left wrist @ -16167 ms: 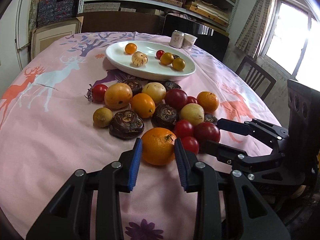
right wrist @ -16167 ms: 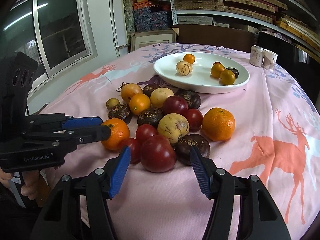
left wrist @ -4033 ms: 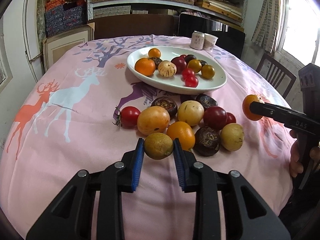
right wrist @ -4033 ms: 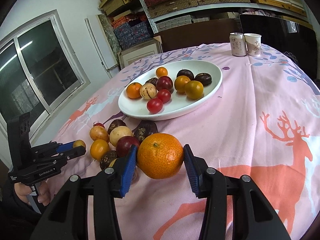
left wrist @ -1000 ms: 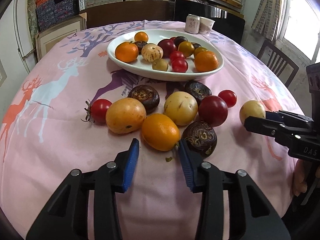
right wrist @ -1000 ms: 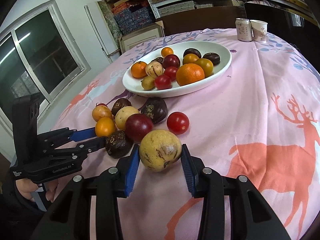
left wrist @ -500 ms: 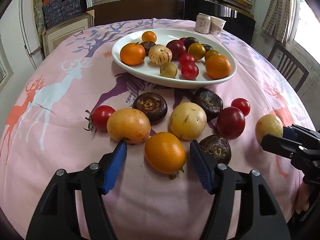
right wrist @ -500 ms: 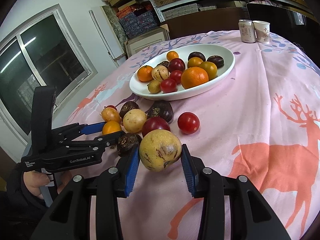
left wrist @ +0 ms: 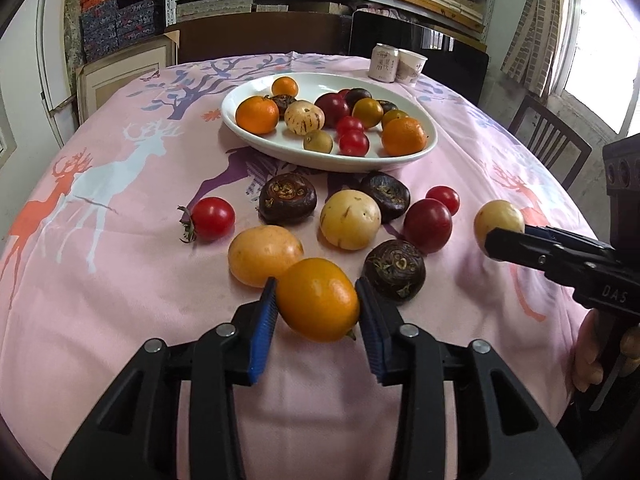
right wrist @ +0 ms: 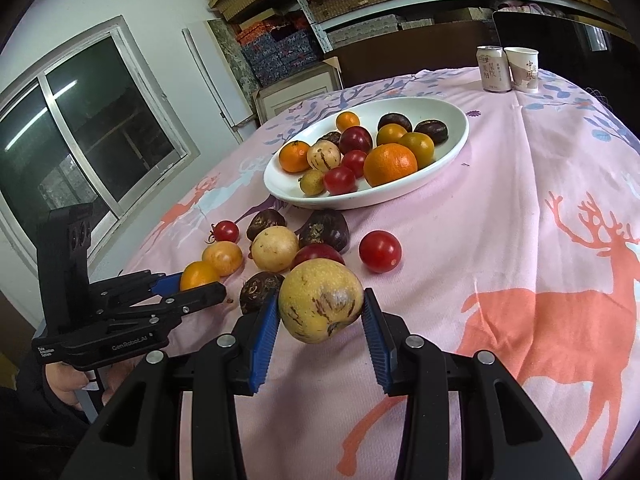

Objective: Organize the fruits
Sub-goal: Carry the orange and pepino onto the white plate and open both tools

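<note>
My left gripper (left wrist: 315, 285) is closing its jaws on a smooth orange fruit (left wrist: 318, 298) at the near edge of the loose pile, and both blue pads touch it. From the right wrist view the same gripper (right wrist: 200, 288) grips that fruit (right wrist: 198, 274) low over the cloth. My right gripper (right wrist: 321, 294) is shut on a yellow fruit with purple streaks (right wrist: 320, 306), held above the table. A white oval plate (left wrist: 320, 164) farther back holds several fruits. Several more lie loose on the pink tablecloth, among them a red tomato (left wrist: 212, 218) and a dark fruit (left wrist: 394, 266).
A drink can (left wrist: 384, 64) and a paper cup (left wrist: 412, 66) stand behind the plate. A wooden chair (left wrist: 552, 148) is at the table's right side. Shelves with boxes fill the back wall. A person's hand (left wrist: 588, 356) holds the right gripper's handle.
Half a second ago my left jaws stood wide around the orange fruit; now they have closed onto it. The right gripper keeps its hold on the yellow fruit.
</note>
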The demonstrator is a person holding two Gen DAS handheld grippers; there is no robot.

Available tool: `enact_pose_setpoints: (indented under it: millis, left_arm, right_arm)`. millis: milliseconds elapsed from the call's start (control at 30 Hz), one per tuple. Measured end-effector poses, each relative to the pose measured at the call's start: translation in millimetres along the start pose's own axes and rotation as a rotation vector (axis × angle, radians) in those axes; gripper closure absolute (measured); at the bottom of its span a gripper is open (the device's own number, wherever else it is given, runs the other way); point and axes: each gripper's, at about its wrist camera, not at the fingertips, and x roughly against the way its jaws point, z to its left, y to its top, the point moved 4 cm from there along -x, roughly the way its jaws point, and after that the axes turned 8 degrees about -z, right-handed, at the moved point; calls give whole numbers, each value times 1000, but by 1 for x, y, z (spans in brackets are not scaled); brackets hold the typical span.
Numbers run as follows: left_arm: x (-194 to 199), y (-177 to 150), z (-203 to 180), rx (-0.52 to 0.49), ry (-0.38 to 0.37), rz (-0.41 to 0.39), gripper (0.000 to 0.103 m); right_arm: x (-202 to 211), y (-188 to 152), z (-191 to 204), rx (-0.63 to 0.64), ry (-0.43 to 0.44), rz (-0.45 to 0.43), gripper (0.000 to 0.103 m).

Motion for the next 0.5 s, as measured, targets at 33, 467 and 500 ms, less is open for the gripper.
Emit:
enact_pose_setpoints:
  millis: [33,467,500]
  left_arm:
    - [4,1,0,3,-6,-10,65]
    - [36,42,-1,-3,-66,-152,65]
    - [35,48,0,-5,-73,-155,65]
  right_arm:
    - [1,0,0,2,0,-7,61]
    - [39,31,4,64,-36,-87,61]
    - [43,42,4,70,-39,-100,61]
